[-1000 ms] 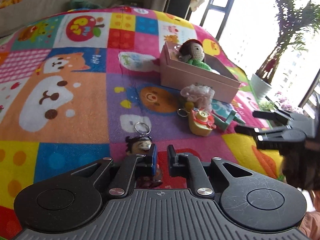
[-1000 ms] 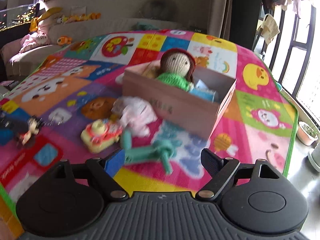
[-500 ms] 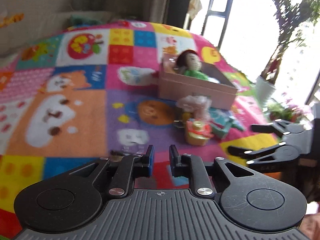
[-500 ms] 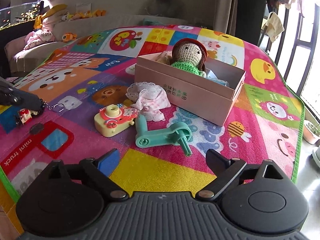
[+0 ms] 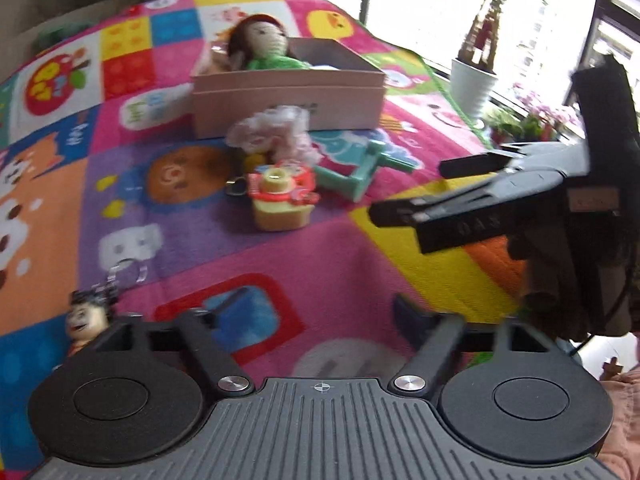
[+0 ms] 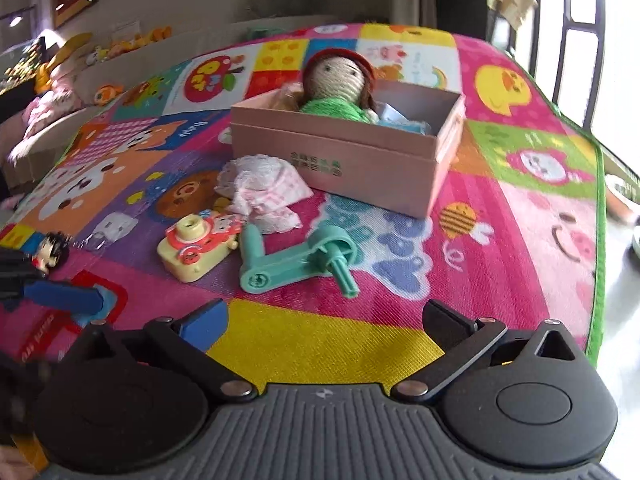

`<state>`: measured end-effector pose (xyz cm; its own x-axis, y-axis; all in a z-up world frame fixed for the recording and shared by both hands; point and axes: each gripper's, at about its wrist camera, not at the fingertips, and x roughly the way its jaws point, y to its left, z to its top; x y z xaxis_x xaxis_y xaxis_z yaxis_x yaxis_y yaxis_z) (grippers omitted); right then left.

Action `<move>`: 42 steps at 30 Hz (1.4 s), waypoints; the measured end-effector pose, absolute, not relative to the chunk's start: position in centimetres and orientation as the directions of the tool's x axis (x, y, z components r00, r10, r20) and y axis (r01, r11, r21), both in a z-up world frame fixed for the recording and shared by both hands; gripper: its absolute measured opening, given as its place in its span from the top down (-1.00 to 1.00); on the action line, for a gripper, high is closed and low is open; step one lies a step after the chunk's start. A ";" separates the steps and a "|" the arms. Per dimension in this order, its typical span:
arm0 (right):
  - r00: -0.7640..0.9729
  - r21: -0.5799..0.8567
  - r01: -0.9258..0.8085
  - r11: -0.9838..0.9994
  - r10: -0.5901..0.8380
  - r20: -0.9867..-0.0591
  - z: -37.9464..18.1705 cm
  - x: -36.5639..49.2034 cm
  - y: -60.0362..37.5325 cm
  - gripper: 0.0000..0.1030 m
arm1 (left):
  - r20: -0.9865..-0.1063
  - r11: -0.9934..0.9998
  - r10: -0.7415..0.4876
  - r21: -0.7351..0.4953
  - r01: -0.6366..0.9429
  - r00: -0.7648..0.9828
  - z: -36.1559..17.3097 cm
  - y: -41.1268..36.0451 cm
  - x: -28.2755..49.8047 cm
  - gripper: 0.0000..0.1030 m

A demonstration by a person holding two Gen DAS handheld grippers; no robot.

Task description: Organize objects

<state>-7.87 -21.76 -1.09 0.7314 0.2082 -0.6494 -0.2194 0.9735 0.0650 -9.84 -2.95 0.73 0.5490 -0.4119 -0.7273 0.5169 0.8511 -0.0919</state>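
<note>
A pink box on the play mat holds a knitted doll; it also shows in the left wrist view. In front of it lie a pink lace cloth, a yellow toy camera and a teal crank handle. A small figure keychain lies on the mat just left of my left gripper, which is open and empty. My right gripper is open and empty, a little short of the crank handle.
The colourful mat ends in a green edge at the right. A potted plant and windows stand beyond it. A sofa with soft toys runs along the far side.
My left gripper opened and let go of the figure keychain, which now lies on the mat at its left. The left view swung toward the box. My right gripper stayed open.
</note>
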 end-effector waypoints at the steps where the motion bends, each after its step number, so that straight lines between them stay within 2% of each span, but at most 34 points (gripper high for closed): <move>1: 0.730 0.096 -0.200 0.975 0.214 -0.649 -1.1 -7.7 -22.3 -1.00 | -0.731 0.845 -0.416 -0.092 0.526 0.541 0.6 -3.5 -9.7 -0.96; 3: 0.741 0.156 -0.167 0.974 0.228 -0.632 -1.0 -7.8 -23.3 -1.00 | -0.723 0.849 -0.404 -0.068 0.524 0.560 0.6 -4.1 -9.5 -0.95; 5: 0.761 0.199 -0.117 0.973 0.217 -0.611 -1.0 -8.0 -24.2 -1.00 | -0.689 0.857 -0.432 -0.112 0.504 0.581 1.1 -4.0 -9.0 -0.95; 8: 0.790 0.297 -0.043 0.954 0.214 -0.574 -0.9 -8.3 -26.1 -1.00 | -0.639 0.896 -0.391 -0.101 0.432 0.662 1.9 -3.9 -7.6 -0.95; 13: 0.807 0.418 0.004 0.909 0.244 -0.538 -1.1 -8.3 -28.2 -1.00 | -0.658 0.916 -0.351 -0.094 0.390 0.666 1.2 -4.9 -4.0 -0.94; 14: 0.809 0.415 0.006 0.910 0.240 -0.537 -1.1 -8.3 -28.1 -1.00 | -0.658 0.919 -0.348 -0.099 0.382 0.667 1.0 -4.9 -3.6 -0.77; 15: 0.811 0.411 0.008 0.912 0.234 -0.537 -1.1 -8.4 -28.0 -1.00 | -0.655 0.919 -0.351 -0.103 0.381 0.670 0.8 -4.9 -3.2 -0.49; 16: 0.812 0.408 0.009 0.913 0.232 -0.536 -1.1 -8.4 -28.0 -1.00 | -0.660 0.922 -0.344 -0.102 0.374 0.668 0.6 -4.9 -2.8 0.02; 17: 0.810 0.409 0.007 0.912 0.234 -0.537 -1.1 -8.3 -27.9 -1.00 | -0.660 0.928 -0.330 -0.095 0.361 0.675 0.6 -4.9 -2.7 0.05; 22: 0.809 0.400 0.007 0.916 0.230 -0.541 -1.1 -8.2 -27.9 -1.00 | -0.660 0.932 -0.341 -0.143 0.333 0.669 1.3 -3.6 -2.8 0.07; 27: 0.797 0.297 -0.050 0.954 0.217 -0.564 -0.7 -8.2 -26.0 -1.00 | -0.558 0.951 -0.308 -0.162 0.263 0.771 5.1 1.9 -4.5 0.07; 29: 0.786 0.239 -0.142 0.961 0.256 -0.563 -0.3 -8.7 -23.9 -1.00 | -0.526 0.967 -0.253 -0.153 0.202 0.812 6.6 4.9 -5.2 0.07; 33: 0.693 0.157 -0.426 0.891 0.433 -0.577 0.9 -9.9 -16.7 -1.00 | -0.516 0.995 -0.094 -0.080 0.061 0.852 7.9 9.3 -6.2 0.07; 36: 0.597 0.130 -0.589 0.798 0.538 -0.595 1.4 -10.3 -10.7 -1.00 | -0.507 0.994 -0.067 -0.104 0.016 0.859 8.3 11.5 -6.6 0.07; 37: 0.566 0.129 -0.623 0.771 0.559 -0.607 1.5 -10.2 -9.0 -0.97 | -0.505 0.993 -0.065 -0.118 0.006 0.860 8.3 12.1 -6.7 0.07; 38: 0.536 0.129 -0.653 0.746 0.576 -0.617 1.5 -10.0 -7.4 -0.85 | -0.506 0.992 -0.062 -0.129 -0.004 0.860 8.3 12.5 -6.7 0.07; 42: 0.491 0.109 -0.691 0.715 0.575 -0.655 0.9 -8.9 -2.7 -0.57 | -0.529 0.987 -0.076 -0.160 -0.012 0.845 7.2 13.3 -6.6 0.07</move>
